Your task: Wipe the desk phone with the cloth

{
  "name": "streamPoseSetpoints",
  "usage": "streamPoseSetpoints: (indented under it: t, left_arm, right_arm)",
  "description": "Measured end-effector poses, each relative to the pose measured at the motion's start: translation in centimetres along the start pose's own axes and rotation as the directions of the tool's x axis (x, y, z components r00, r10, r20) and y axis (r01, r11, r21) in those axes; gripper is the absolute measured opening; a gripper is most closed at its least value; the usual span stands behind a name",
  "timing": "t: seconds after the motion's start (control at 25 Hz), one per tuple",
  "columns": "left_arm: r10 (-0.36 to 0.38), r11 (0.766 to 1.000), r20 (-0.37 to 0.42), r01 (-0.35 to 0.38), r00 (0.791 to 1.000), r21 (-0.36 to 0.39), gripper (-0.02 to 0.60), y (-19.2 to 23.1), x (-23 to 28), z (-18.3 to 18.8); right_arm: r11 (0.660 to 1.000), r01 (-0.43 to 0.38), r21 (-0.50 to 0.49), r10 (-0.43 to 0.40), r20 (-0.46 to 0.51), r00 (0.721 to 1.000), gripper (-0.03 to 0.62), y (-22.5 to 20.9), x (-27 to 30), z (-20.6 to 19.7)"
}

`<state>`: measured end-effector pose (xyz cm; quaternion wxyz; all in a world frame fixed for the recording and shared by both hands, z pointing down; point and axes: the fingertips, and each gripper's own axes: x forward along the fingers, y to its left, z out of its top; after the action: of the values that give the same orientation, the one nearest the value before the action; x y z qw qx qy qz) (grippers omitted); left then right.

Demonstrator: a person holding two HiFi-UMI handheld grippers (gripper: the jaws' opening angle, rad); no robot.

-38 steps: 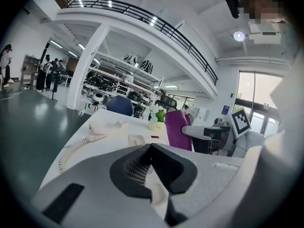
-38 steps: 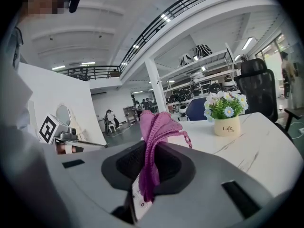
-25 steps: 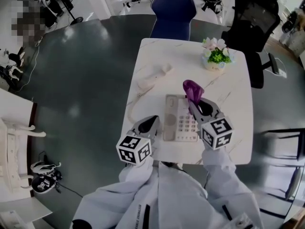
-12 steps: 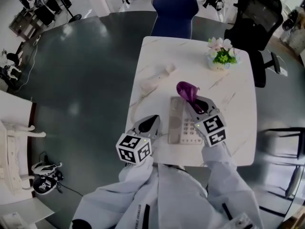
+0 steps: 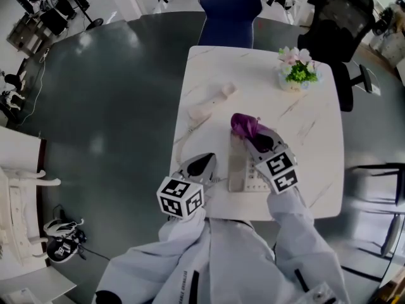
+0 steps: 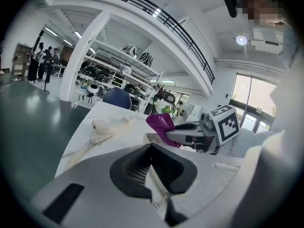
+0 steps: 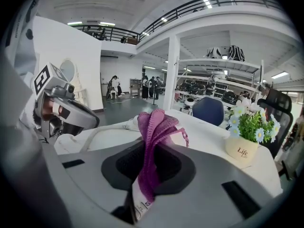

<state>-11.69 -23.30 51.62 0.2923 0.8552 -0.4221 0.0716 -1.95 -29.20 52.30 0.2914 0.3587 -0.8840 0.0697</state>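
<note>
While the right gripper point(image 7: 153, 148) pinched the purple knitted cloth point(image 7: 154, 122) in its jaws, the bunch hung over the far end of the cream push-button desk phone point(image 5: 238, 167); wiping was judged under way. The left gripper point(image 6: 153, 151), jaws pressed together on nothing, sat just beside the phone's near corner. The next stroke called for drawing the cloth across the keypad point(image 5: 254, 175). The cream handset point(image 5: 206, 104) lay well apart; neither it nor the potted flowers point(image 5: 297, 73) obstructed the path
</note>
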Motion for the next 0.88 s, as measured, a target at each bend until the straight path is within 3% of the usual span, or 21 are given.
streamPoseSetpoints:
  t: [0.48,0.88]
  left_arm:
    - [-0.035,0.999,-0.008,0.035,0.999,0.004,-0.002,0.0,0.0,-0.2]
    - [-0.011,1.000,-0.002,0.011,1.000,-0.004,-0.002,-0.4,-0.9,-0.6]
  right_arm:
    - [1.000,-0.010,-0.002,0.010,-0.069,0.998,0.038,0.8,0.5,-0.6]
    - [0.998,-0.047,-0.035,0.044,-0.098,0.994,0.038,1.5,0.4,-1.2]
